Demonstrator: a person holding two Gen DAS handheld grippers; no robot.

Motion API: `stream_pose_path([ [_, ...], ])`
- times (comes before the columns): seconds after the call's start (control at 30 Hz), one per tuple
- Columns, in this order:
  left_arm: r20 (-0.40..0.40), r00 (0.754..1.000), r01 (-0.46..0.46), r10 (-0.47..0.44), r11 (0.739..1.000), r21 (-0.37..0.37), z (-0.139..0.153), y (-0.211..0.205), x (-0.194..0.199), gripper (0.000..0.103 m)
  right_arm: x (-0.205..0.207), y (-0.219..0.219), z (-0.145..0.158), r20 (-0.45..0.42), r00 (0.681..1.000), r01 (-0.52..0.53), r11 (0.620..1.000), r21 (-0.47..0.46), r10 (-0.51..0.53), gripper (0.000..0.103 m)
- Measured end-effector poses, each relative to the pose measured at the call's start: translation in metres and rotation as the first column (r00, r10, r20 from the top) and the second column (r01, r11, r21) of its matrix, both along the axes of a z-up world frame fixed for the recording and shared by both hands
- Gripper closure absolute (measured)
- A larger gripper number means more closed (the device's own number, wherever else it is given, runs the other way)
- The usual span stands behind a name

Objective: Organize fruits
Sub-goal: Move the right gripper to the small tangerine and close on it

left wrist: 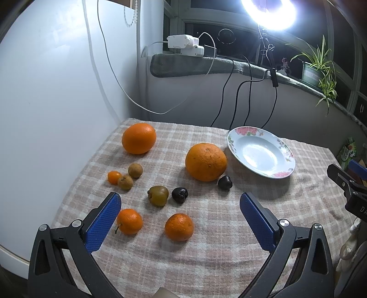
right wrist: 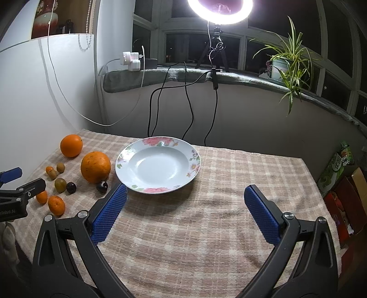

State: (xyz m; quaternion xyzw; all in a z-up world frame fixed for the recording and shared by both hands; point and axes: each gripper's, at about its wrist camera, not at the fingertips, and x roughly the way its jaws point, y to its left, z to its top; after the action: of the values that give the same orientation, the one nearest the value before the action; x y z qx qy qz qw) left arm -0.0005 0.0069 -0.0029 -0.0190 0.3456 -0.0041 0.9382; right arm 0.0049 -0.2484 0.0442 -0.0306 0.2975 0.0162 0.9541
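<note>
Plaid woven cloth (right wrist: 206, 229) covers the table beneath a ring light (right wrist: 220, 11) and a dark window. Left gripper (left wrist: 181, 201): ribbed blue pads spread wide, nothing held, poised over two smooth tangerines (left wrist: 129, 221), with a brown kiwi (left wrist: 158, 195) and two dark cherries (left wrist: 180, 194) just beyond. Two dimpled oranges (left wrist: 206, 161) lie farther back. Right gripper (right wrist: 185, 192): released, empty, near the glossy floral plate (right wrist: 193, 160), which is bare.

Each hand-held gripper (left wrist: 180, 206) (right wrist: 185, 199): black curved arms, silver screws, blue dimpled finger pads (left wrist: 103, 225).
</note>
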Motion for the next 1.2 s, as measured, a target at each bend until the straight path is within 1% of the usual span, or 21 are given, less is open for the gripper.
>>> stream_pose_path([
  [0.2, -0.002, 1.000, -0.007, 0.007, 1.000, 0.002, -0.002, 0.004, 0.004, 0.000, 0.005, 0.006, -0.002, -0.013, 1.000, -0.027, 1.000, -0.001, 0.027, 0.000],
  [0.33, -0.017, 1.000, -0.020, 0.020, 1.000, -0.006, -0.006, 0.013, 0.008, 0.000, 0.009, 0.014, -0.005, -0.026, 0.998, -0.057, 0.998, -0.013, 0.057, 0.000],
  [0.5, -0.044, 0.999, -0.021, 0.020, 1.000, -0.022, -0.015, 0.023, 0.009, 0.000, 0.015, 0.026, -0.007, -0.050, 0.991, -0.120, 0.993, 0.015, 0.120, 0.000],
  [0.57, -0.054, 0.998, -0.029, 0.028, 0.999, -0.017, -0.019, 0.027, 0.009, 0.000, 0.017, 0.032, -0.008, -0.052, 0.987, -0.152, 0.988, 0.029, 0.153, 0.000],
  [0.67, -0.075, 0.997, -0.033, 0.031, 0.999, -0.030, -0.025, 0.036, 0.009, 0.000, 0.022, 0.042, -0.009, -0.062, 0.979, -0.195, 0.980, 0.036, 0.197, 0.000],
  [0.83, -0.097, 0.995, -0.042, 0.040, 0.999, -0.027, -0.035, 0.046, 0.006, 0.000, 0.030, 0.060, -0.013, -0.073, 0.966, -0.247, 0.968, 0.035, 0.249, 0.000],
  [0.93, -0.107, 0.993, -0.045, 0.042, 0.999, -0.028, -0.039, 0.050, 0.005, 0.001, 0.035, 0.071, -0.017, -0.089, 0.955, -0.280, 0.960, 0.028, 0.281, 0.000],
  [1.07, -0.122, 0.992, -0.037, 0.032, 0.999, -0.039, -0.044, 0.053, 0.002, 0.010, 0.043, 0.087, -0.022, -0.112, 0.938, -0.330, 0.944, 0.004, 0.328, 0.000],
  [1.13, -0.130, 0.991, -0.024, 0.017, 0.998, -0.055, -0.047, 0.053, 0.001, 0.014, 0.046, 0.094, -0.025, -0.136, 0.919, -0.369, 0.929, 0.026, 0.369, 0.000],
  [1.2, -0.141, 0.990, -0.014, 0.004, 0.997, -0.072, -0.049, 0.052, 0.000, 0.015, 0.048, 0.103, -0.029, -0.160, 0.892, -0.418, 0.906, 0.061, 0.422, 0.000],
])
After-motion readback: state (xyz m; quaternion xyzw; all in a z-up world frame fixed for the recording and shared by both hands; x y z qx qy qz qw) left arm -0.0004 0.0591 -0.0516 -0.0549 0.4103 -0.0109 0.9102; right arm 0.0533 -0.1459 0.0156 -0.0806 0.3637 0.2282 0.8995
